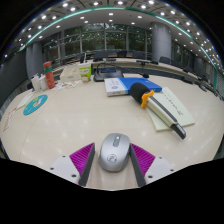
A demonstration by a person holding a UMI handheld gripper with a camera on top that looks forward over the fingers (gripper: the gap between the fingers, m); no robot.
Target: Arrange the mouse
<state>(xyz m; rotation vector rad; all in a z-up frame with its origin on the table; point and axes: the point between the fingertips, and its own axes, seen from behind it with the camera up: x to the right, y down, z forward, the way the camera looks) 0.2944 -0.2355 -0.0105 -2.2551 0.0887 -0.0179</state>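
A grey wireless mouse [115, 152] lies between the two fingers of my gripper [114, 150], low over the pale round table [90, 115]. The magenta pads [84, 158] press against its left and right sides, so the gripper is shut on the mouse. The mouse's scroll wheel end points away from me, toward the middle of the table. Its near end is hidden below the fingers.
Beyond the fingers to the right lie a white pad with a black and blue tool [150, 100] and a blue-white box [116, 86]. To the far left stand bottles [48, 76] and a teal disc [35, 105]. Bare tabletop lies just ahead of the mouse.
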